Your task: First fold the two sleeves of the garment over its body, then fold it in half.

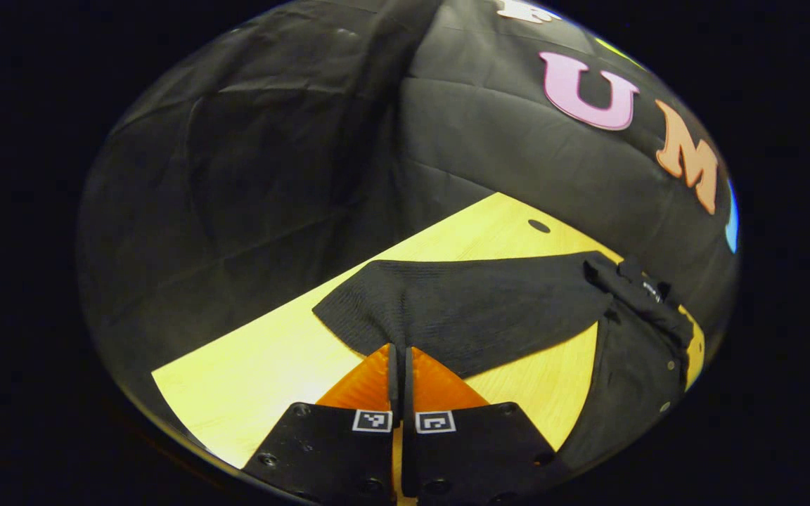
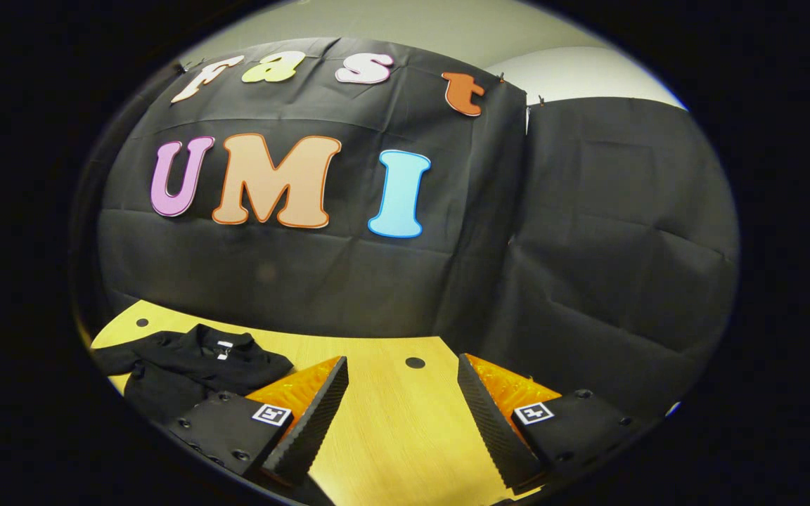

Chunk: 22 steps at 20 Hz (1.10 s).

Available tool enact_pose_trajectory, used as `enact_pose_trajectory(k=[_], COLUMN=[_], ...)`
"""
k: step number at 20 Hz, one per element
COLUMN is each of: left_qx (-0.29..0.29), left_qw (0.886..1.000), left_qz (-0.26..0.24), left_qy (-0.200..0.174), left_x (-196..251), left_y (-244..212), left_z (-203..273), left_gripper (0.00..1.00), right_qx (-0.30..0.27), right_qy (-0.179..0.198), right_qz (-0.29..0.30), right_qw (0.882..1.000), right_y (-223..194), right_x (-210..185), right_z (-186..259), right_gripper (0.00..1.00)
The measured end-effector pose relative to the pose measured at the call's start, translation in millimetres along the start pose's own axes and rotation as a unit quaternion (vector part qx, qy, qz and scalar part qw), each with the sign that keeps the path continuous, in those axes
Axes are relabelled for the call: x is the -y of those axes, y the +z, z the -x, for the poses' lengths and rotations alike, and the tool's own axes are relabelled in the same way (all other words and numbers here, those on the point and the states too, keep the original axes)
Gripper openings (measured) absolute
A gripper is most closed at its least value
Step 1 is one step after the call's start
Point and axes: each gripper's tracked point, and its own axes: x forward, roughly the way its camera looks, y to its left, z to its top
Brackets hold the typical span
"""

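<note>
A black garment (image 1: pixel 630 351) lies on a pale wooden worktop (image 1: pixel 264 372) in the booth, one sleeve (image 1: pixel 461 309) stretched out flat from its body. In the left gripper view the left claw (image 1: pixel 400 369) has its fingers pressed almost together at the sleeve's near hem; a thin fold of cloth appears to be pinched between them, though the tips hide the contact itself. The sleeve points away from the collar (image 1: pixel 633 281), which sits at the far right of that view, and its long axis crosses the worktop roughly at right angles to the body's own length, which runs down from the collar toward the frame's lower right edge. The first sleeve fold looks to be the step in hand, with little of the task done. Done well, it would mean lifting the hem only just off the wood, carrying it in a low arc toward the row of buttons (image 1: pixel 669 379), and laying it flat so the crease falls along the shoulder line without dragging the body. In the right gripper view the right claw (image 2: pixel 403 400) is spread wide and holds nothing, poised over bare wood just right of the garment's collar end.
</note>
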Motion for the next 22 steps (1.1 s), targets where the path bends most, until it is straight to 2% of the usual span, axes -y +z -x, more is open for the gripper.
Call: enact_pose_trajectory(k=[8, 14, 17, 22], left_qx=[0.017, 0.09, 0.115, 0.152], left_qw=[0.999, 0.994, 0.989, 0.974], left_qz=[-0.023, -0.039, -0.062, -0.106], left_qy=[-0.014, -0.039, -0.067, -0.133], left_x=[15.4, 50.6, 90.7, 185.3], left_y=[21.8, 92.4, 126.3, 166.3], left_z=[14.2, 24.4, 26.4, 27.7], left_gripper=[0.0, 0.0, 0.0, 0.0], right_qx=[-0.004, -0.017, -0.03, -0.035], right_qy=[-0.019, -0.031, -0.034, -0.048], right_qz=[0.005, -0.022, -0.035, -0.06], right_qw=[1.0, 0.999, 0.998, 0.996], right_y=[-7.4, -30.0, -45.3, -60.2], right_x=[23.1, 42.6, 54.7, 81.8], right_z=[6.7, 9.3, 12.4, 16.7], right_gripper=[0.99, 0.99, 0.99, 0.99])
